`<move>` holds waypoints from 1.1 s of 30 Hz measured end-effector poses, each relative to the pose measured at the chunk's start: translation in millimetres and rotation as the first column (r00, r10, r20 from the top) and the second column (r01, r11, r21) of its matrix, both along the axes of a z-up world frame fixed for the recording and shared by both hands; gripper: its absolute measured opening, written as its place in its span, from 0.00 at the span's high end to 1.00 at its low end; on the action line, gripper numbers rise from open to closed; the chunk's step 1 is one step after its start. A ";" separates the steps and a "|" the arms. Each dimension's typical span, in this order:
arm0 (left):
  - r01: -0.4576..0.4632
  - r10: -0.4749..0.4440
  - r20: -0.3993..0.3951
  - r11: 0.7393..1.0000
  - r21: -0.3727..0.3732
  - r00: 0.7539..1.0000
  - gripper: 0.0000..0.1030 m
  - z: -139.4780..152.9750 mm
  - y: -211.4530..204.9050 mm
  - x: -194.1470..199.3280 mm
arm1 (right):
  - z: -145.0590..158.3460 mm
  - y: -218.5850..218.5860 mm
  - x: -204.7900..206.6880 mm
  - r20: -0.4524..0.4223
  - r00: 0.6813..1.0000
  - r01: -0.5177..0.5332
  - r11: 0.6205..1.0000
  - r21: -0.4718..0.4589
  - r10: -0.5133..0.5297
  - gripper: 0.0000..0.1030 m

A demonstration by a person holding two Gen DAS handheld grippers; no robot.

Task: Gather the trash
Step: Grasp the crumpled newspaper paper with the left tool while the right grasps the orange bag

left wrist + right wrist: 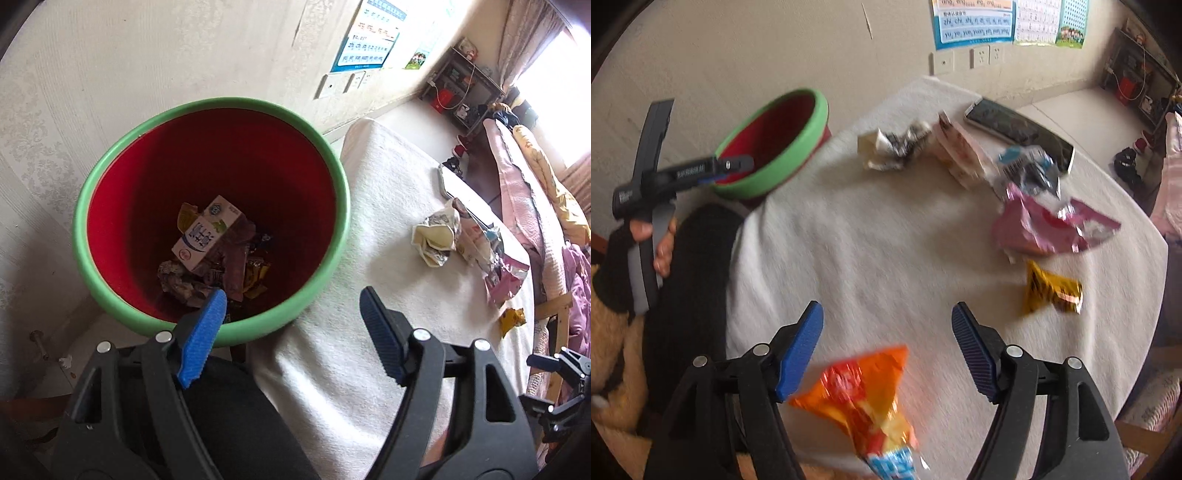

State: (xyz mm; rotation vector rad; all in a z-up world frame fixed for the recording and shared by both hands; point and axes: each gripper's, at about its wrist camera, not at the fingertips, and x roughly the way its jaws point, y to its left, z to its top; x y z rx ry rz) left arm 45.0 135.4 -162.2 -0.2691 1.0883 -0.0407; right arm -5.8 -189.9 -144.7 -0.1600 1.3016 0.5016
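Left wrist view, left gripper: I read my jaws as standing well apart with nothing between the pads; they hang over the near edge of the bin.
Left wrist view, bin: green rim, red inside, just beside the table's left edge; a carton and wrappers already lie at the bottom.
Left wrist view, table: white cloth; crumpled foil and a pink bag lie to the right of my left gripper, well apart from it.
Right wrist view, right gripper: jaws wide, pads pressing on nothing.
Right wrist view, orange bag: blurred, low between the jaws but closer to the left pad; whether it rests on the cloth or is in the air I cannot tell. Its long axis runs from upper right toward the lower edge.
Right wrist view, yellow wrapper: ahead and right of the right gripper, near it.
Key relation: the remaining trash lies on the right side, so I judge my right hand nearer; the bin sits up and left of it.
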 end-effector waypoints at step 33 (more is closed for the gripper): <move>0.396 -0.388 -0.121 0.917 0.052 0.914 0.46 -44.2 -172.9 110.2 | -38.8 -39.2 -18.7 -0.053 0.898 0.434 0.860 0.267 -0.437 0.57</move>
